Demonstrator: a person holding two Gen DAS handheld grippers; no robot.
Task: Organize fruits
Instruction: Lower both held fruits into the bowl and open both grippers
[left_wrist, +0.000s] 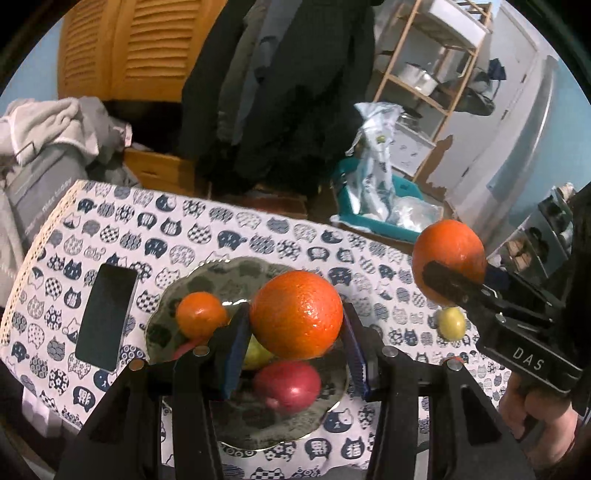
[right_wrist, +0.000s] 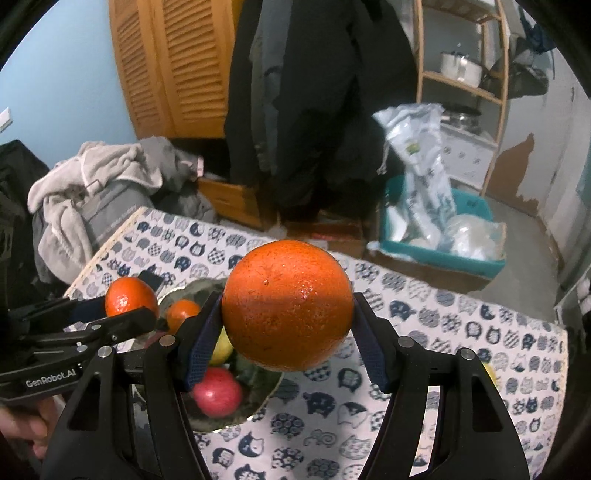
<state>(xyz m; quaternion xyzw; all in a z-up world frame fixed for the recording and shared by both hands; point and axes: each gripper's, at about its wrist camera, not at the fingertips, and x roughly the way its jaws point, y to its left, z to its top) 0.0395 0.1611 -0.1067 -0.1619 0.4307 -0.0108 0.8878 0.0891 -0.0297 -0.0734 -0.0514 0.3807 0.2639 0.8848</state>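
The left gripper (left_wrist: 295, 332) clamps a large orange (left_wrist: 297, 314) directly above the glass plate (left_wrist: 258, 424). At three o'clock, the right gripper (left_wrist: 448, 284) pinches a second orange (left_wrist: 448, 247) beyond the plate's rim. A small yellow-green fruit (left_wrist: 451, 323) waits on the tablecloth (left_wrist: 221, 236).

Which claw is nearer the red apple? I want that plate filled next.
Left. The left claw holds its orange just above the red apple on the plate; the right claw is off beside it.
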